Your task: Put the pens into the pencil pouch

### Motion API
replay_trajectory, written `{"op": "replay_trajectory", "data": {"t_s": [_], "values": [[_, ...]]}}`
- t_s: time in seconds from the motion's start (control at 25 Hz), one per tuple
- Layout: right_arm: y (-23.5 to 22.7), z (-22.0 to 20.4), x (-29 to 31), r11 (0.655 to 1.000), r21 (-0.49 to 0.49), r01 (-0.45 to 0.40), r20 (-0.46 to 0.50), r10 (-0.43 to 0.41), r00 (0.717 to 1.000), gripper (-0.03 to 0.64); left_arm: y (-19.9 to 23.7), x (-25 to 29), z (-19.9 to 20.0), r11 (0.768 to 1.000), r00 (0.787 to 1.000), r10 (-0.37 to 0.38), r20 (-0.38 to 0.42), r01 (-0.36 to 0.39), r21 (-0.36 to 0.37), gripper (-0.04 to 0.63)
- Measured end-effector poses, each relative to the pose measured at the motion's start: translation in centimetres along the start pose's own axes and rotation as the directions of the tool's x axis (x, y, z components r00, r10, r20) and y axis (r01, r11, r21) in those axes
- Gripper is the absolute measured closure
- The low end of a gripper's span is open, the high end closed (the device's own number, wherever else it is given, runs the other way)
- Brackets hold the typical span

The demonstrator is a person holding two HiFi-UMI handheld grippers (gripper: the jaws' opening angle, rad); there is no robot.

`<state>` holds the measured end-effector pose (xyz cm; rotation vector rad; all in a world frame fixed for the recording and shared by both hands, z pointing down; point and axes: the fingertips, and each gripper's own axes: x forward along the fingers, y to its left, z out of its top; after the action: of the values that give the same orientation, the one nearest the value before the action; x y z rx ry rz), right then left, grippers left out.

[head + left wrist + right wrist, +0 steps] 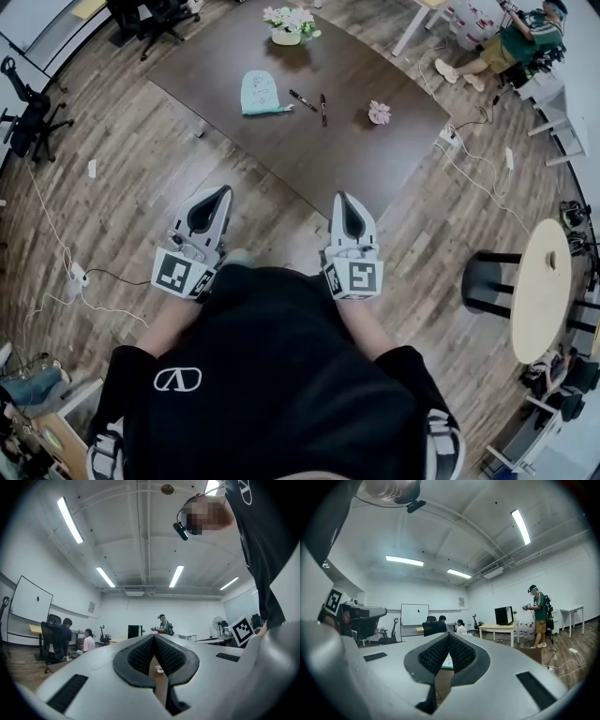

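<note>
On the dark brown table [356, 141] lies a mint-green pencil pouch [260, 93], with two dark pens [302, 100] [323, 109] just to its right. My left gripper [219, 192] and right gripper [343, 199] hover over the wooden floor, short of the table's near edge, both shut and empty. In the left gripper view the pads [143, 656] meet at the tip with only table showing behind. The right gripper view shows its pads [433, 654] also together, with a sliver of the pouch [447, 662] seen through the gap below the tip.
A small pink flower [380, 112] lies right of the pens, and a flower pot [289, 28] stands at the table's far edge. Cables and a power strip [448, 138] lie on the floor to the right. A round table [542, 291] and black stool [489, 281] stand far right. People sit and stand further off.
</note>
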<state>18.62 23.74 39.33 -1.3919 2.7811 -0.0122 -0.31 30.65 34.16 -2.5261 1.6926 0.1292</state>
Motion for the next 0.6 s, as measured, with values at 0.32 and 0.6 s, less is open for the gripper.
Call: {"op": "replay_trajectory", "data": {"t_s": [0.32, 0.6], "values": [[-2.3, -0.5, 3.2, 1.000, 0.015, -0.025, 0.015, 0.025, 1.000, 0.618, 2.1, 3.1, -0.8, 0.999, 0.999, 0.040, -0.011, -0.040, 0.020, 0.592], [-3.3, 0.6, 9.7, 0.999, -0.025, 0.024, 0.033, -0.024, 0.999, 0.618, 8.1, 8.8, -1.2, 1.000, 0.999, -0.014, 0.030, 0.013, 0.022, 0.592]]}}
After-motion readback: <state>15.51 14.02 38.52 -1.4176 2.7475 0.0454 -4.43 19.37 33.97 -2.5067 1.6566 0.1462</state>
